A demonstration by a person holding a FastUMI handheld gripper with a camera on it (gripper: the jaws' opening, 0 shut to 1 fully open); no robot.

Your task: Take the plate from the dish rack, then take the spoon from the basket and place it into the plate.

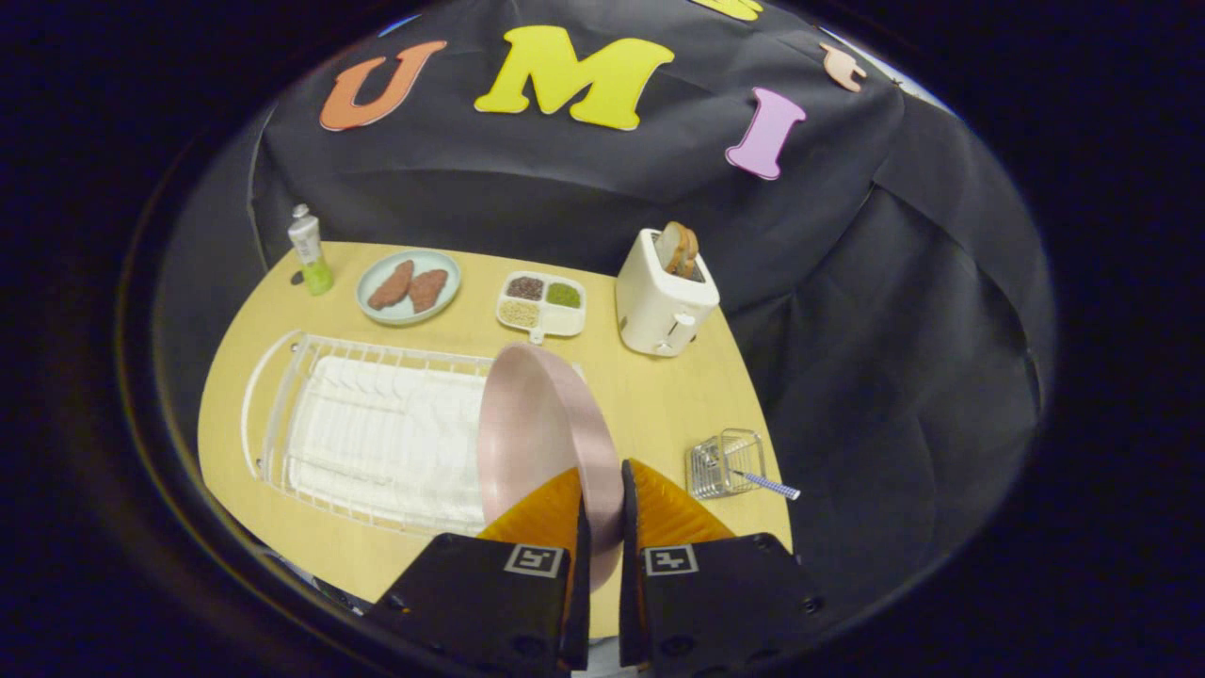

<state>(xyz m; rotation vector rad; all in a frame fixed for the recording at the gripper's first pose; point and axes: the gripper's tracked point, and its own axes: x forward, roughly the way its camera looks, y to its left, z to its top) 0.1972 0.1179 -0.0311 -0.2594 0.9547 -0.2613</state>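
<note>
My gripper (602,508) is shut on the rim of a pink plate (532,428), with one finger on each side of the rim. The plate stands nearly on edge, lifted over the right end of the white wire dish rack (367,433). To the right of my fingers a small wire basket (723,463) sits on the wooden table. A spoon (767,484) with a blue patterned handle sticks out of it toward the table's right edge.
Along the back of the round wooden table (650,405) stand a green-and-white tube (309,250), a pale green plate with two brown food pieces (409,285), a white divided tray of grains (542,304) and a white toaster with bread (664,297).
</note>
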